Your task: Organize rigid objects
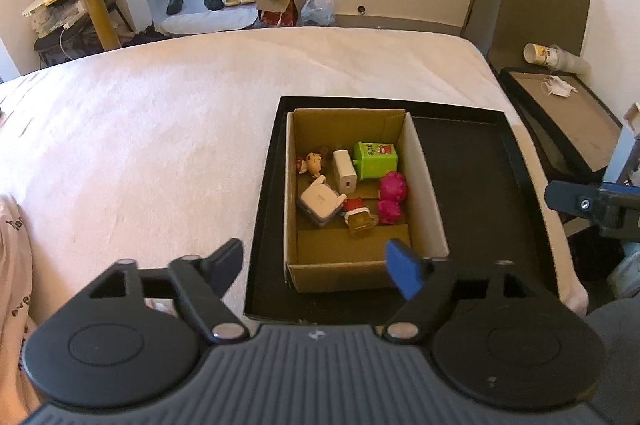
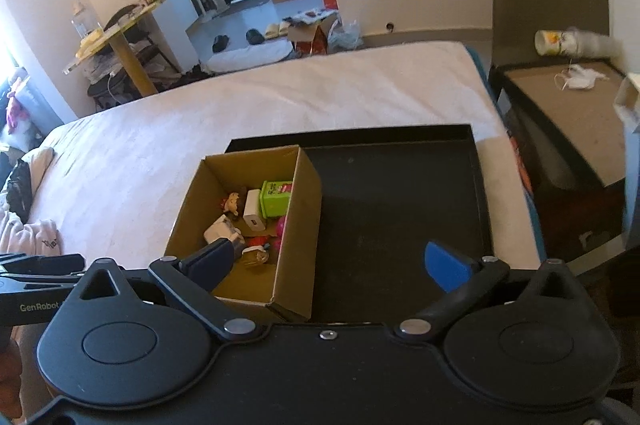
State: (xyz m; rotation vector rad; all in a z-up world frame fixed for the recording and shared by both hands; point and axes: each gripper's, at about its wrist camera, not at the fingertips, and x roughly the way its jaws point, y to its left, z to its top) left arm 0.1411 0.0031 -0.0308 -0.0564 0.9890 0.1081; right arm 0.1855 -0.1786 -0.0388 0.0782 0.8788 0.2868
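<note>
Left wrist view: the left claw (image 1: pixel 316 265) hangs spread wide and empty over the near edge of the cardboard box (image 1: pixel 426 185); the right claw (image 2: pixel 328 261), likewise wide apart and holding nothing, hovers above the same box's near corner. Box sits in the left part of a shallow black tray (image 1: pixel 472 185) on the bed (image 1: pixel 140 129); the tray's right part is bare. Inside the box, all loose and crowded together: a white charger (image 1: pixel 345 172), a green toy bin (image 1: pixel 376 161), a pink toy (image 1: pixel 391 197), a grey-white square gadget (image 1: pixel 320 204), a small doll figure (image 1: pixel 314 163) and a yellowish cup-like toy (image 1: pixel 360 221). Judgement: a pick is pending; whichever claw descends should come straight down between the box walls, narrow before entry, and take one item at the heap's edge, since neighbours touch and could be dragged along. Obstructions: box walls, and the two claws near one another. Beyond, a second tray (image 1: pixel 560 113) with a paper cup (image 1: pixel 540 53) lies off the bed.
</note>
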